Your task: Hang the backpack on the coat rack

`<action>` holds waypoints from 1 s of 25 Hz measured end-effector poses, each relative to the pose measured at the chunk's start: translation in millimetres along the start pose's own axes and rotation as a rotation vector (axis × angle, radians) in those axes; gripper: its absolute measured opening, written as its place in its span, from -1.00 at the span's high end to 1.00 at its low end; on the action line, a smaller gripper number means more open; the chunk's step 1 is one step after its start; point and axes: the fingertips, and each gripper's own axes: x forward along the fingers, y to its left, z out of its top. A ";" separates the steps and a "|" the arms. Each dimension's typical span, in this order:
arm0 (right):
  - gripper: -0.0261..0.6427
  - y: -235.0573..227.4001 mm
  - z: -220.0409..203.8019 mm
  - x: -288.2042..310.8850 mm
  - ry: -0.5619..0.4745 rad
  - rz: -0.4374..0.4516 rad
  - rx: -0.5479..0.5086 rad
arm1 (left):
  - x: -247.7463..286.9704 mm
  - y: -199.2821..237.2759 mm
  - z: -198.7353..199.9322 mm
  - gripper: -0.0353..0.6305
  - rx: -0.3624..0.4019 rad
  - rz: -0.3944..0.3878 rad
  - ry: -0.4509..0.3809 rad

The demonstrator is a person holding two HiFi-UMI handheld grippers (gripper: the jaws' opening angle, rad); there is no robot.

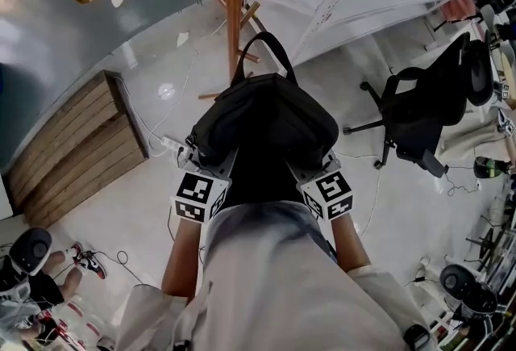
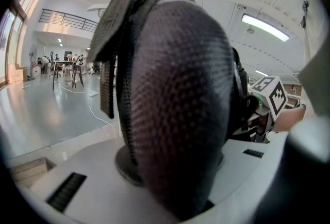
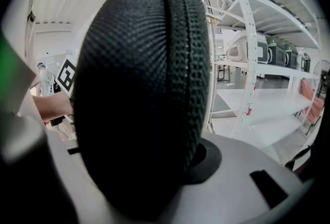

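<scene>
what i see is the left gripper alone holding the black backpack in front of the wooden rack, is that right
Not the left alone. The right gripper view shows the right gripper clamped on the backpack too, just as the left gripper is in its own view. The rest holds: the backpack is black and in front of the wooden rack.

Floor (image 1: 161, 91): pale, glossy, light-reflecting, crossed by a white cable (image 1: 153, 127) that is led to a power strip (image 1: 171, 144) beside a slatted wooden platform (image 1: 72, 144); a black office chair (image 1: 427, 111) is stood well apart at the right. Furniture: tall white perforated shelving (image 3: 258, 63) is ranged along the right side, and tables (image 2: 64, 71) are seen far off at the left. Ceiling: white, fitted with a lit strip light (image 2: 264, 27); a railed gallery (image 2: 69, 18) and bright windows (image 2: 10, 37) are noted at the left.
</scene>
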 end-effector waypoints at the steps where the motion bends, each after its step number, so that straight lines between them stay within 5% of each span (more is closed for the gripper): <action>1: 0.50 -2.0 -2.8 0.3 0.006 0.003 0.004 | 2.3 -1.2 -2.1 0.59 -0.006 -0.001 0.011; 25: 0.50 -40.1 -45.3 36.8 0.121 0.069 -0.019 | 51.0 8.8 -52.5 0.59 -0.060 0.050 0.130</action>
